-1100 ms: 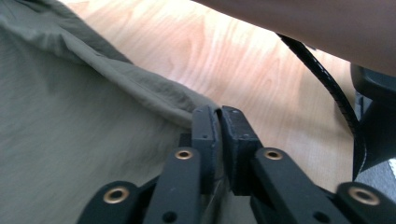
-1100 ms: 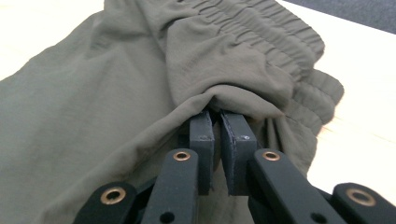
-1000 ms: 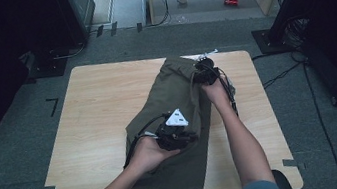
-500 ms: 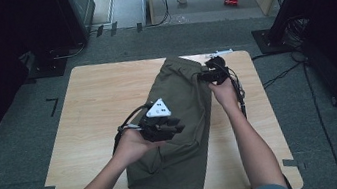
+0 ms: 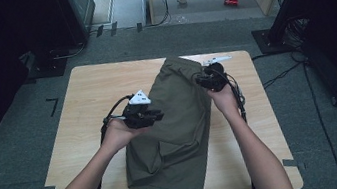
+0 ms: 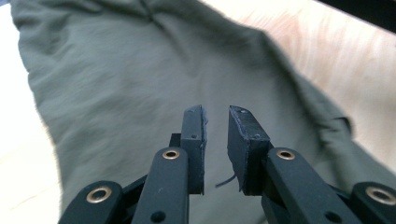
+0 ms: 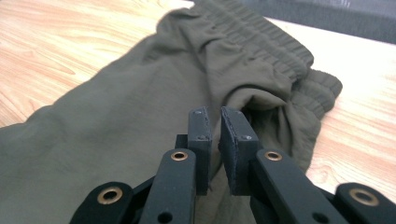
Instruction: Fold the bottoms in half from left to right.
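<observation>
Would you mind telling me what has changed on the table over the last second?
The left claw slid from the middle of the green shorts out to their left edge; its jaws have just been closing, with a gap between them and no cloth in it. The right claw shifted slightly near the waistband, its jaws closing too, empty. The shorts now lie wider and flatter. The table stayed as it was.

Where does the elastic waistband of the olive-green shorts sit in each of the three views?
High view: the gathered elastic waistband of the olive-green fabric shorts is at their far end, top centre, on the light wooden table.
Left gripper view: I cannot make the waistband out; the shorts' cloth lies beyond the jaws.
Right gripper view: upper right, ribbed.
Shared landmark: the table's wood grain.
</observation>
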`<state>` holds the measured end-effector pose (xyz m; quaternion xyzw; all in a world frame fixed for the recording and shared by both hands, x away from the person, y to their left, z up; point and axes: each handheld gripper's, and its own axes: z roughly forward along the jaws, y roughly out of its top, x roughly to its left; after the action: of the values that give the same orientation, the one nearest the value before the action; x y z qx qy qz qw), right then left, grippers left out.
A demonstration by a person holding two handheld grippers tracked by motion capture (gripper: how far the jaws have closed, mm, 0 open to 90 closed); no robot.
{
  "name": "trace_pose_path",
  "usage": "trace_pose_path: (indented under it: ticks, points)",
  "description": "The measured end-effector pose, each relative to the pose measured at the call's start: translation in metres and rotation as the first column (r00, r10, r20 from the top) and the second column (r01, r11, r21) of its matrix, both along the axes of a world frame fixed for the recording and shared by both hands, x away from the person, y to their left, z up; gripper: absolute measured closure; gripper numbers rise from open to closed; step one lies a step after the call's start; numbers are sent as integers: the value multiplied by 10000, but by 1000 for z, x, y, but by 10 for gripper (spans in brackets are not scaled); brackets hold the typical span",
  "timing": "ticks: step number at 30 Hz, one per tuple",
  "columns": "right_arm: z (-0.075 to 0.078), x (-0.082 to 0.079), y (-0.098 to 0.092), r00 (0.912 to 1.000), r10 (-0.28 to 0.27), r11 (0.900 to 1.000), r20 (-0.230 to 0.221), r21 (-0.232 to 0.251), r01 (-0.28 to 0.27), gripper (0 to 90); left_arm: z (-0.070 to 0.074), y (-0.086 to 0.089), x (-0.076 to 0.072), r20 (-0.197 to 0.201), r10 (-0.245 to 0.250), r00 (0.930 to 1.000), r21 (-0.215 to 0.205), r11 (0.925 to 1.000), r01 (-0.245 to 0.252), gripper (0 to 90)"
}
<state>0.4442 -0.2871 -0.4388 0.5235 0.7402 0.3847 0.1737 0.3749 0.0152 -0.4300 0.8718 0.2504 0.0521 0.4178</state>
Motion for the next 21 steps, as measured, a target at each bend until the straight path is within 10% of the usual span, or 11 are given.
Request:
trace_pose_path:
  ticks: [21]
  points:
    - [-45, -45, 19, 9917, 1221, 9917, -408, -352, -1235, 667, -62, 30, 49, -535, 744, 9958, 371, 9967, -725, 704]
